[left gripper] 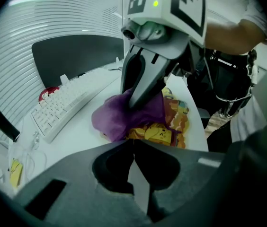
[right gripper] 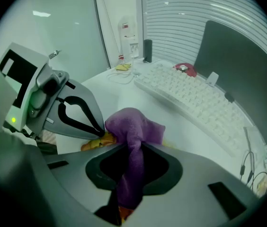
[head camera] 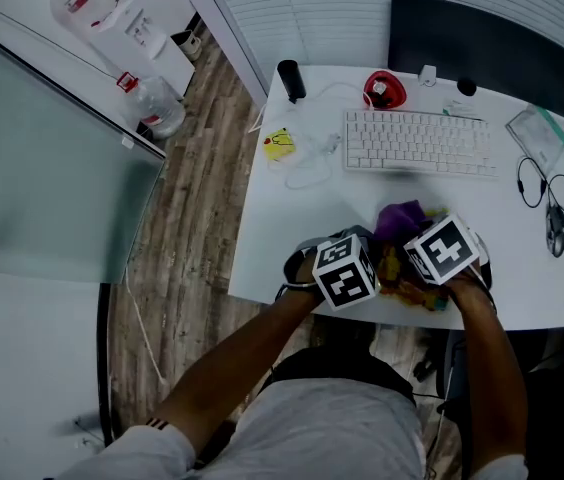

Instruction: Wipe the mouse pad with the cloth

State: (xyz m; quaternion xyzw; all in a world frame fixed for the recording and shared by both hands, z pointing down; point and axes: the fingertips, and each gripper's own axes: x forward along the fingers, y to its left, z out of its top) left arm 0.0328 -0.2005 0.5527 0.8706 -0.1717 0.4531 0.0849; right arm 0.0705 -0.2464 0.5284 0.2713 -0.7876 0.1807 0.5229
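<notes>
A colourful yellow-and-orange mouse pad (head camera: 402,270) (left gripper: 171,126) lies at the white desk's front edge. A purple cloth (head camera: 402,218) (left gripper: 114,117) (right gripper: 133,124) is bunched on top of it. My right gripper (head camera: 424,268) (left gripper: 136,100) (right gripper: 132,148) is shut on the cloth, which runs down between its jaws. Facing it from the left, my left gripper (head camera: 374,276) (left gripper: 133,141) (right gripper: 100,134) is shut, its tips pinching the pad's yellow near edge (right gripper: 93,144). Most of the pad is hidden under the cloth and both grippers.
A white keyboard (head camera: 417,143) lies just behind the cloth, with a dark monitor (head camera: 482,43) behind it. A red object (head camera: 384,90), a black cylinder (head camera: 290,80) and a yellow note (head camera: 279,145) sit at the back left. A mouse (head camera: 556,233) with cables lies at the right.
</notes>
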